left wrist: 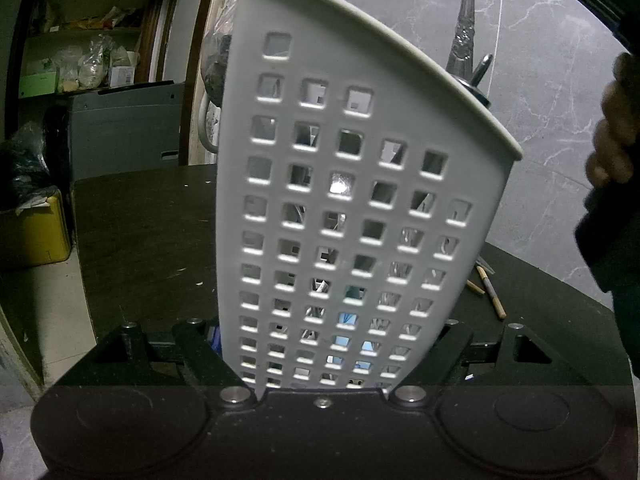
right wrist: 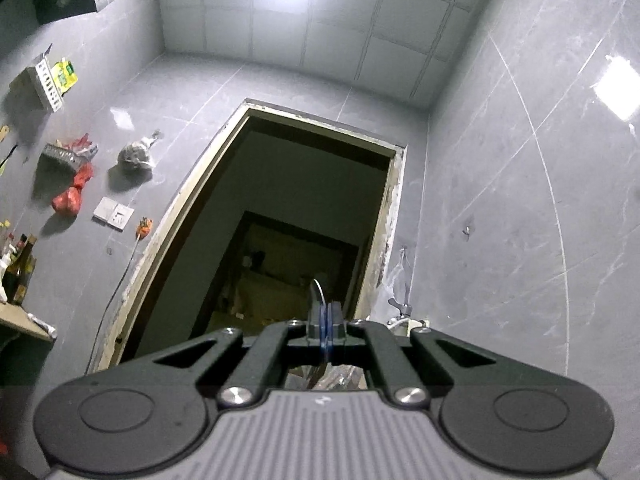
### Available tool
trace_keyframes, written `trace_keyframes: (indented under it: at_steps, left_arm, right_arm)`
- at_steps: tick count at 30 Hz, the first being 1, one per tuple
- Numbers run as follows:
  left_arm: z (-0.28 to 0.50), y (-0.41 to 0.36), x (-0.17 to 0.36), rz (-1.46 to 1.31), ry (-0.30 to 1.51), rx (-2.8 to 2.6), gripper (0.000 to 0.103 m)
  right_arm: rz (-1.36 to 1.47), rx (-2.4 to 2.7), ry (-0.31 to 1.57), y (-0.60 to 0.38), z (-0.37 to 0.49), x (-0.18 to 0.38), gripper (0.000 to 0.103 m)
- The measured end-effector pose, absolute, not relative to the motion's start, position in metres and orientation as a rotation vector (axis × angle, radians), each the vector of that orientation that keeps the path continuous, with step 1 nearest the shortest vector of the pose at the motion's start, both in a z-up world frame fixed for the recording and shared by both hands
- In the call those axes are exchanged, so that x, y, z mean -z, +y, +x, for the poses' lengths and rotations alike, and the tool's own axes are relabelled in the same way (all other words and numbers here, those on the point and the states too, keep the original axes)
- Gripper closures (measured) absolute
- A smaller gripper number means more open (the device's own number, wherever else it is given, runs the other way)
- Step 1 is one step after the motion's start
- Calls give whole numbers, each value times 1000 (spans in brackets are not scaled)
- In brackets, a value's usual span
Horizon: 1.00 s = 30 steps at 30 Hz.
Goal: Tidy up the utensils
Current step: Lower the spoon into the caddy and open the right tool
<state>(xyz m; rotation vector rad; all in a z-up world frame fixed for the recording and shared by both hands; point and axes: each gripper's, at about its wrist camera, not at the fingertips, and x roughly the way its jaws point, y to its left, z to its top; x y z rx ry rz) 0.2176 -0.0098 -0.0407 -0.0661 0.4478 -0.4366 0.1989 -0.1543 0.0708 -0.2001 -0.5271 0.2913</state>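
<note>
Left tongs (left wrist: 324,356) around white perforated utensil holder (left wrist: 340,200); right tongs (right wrist: 325,326) pinching thin metal utensil (right wrist: 316,292).

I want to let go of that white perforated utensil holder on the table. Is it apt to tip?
Probably, yes. The utensil holder is tall and narrow and already leans between the left gripper fingers. The metal handles sticking above its rim likely make it top-heavy. Its thin plastic wall looks light, so a nudge could topple it.
</note>
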Motion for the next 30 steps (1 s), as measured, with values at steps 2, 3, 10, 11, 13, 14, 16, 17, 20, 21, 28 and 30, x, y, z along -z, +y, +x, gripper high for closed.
trace_keyframes:
  at_steps: [2,3,10,11,13,14,16,17,20,21,28,30]
  left_arm:
    - [217,-9,41,-65,448,437,22]
    - [218,-10,41,-66,448,437,22]
    - [217,-10,41,-66,447,437,22]
    - [217,-10,41,-66,447,437,22]
    - [217,-10,41,-66,447,437,22]
    - [217,-9,41,-66,447,437,22]
    - [217,-10,41,-66,447,437,22]
    - [217,-9,41,-67,447,436,22]
    - [217,-9,41,-66,447,437,22]
    - [217,-9,40,-66,447,437,22]
    - [217,-9,40,-69,446,436,22]
    - [217,-9,39,-68,446,434,22]
  right_arm:
    - [-192,-298,-531,-152,204,-70,102]
    - [-185,-301,-533,-151,206,-70,102]
    - [-163,-312,-546,-148,212,-73,102]
    - [-161,-313,-549,-147,212,-74,102]
    - [-160,-316,-558,-147,212,-75,102]
    - [-159,-319,-560,-146,213,-76,102]
    - [-162,-321,-564,-143,214,-76,102]
    - [-166,-323,-562,-141,216,-76,102]
    - [-175,-332,-530,-137,223,-71,102]
    - [-181,-336,-514,-135,225,-69,102]
    - [-201,-369,-354,-135,237,-53,102]
    - [-211,-375,-313,-135,238,-49,101]
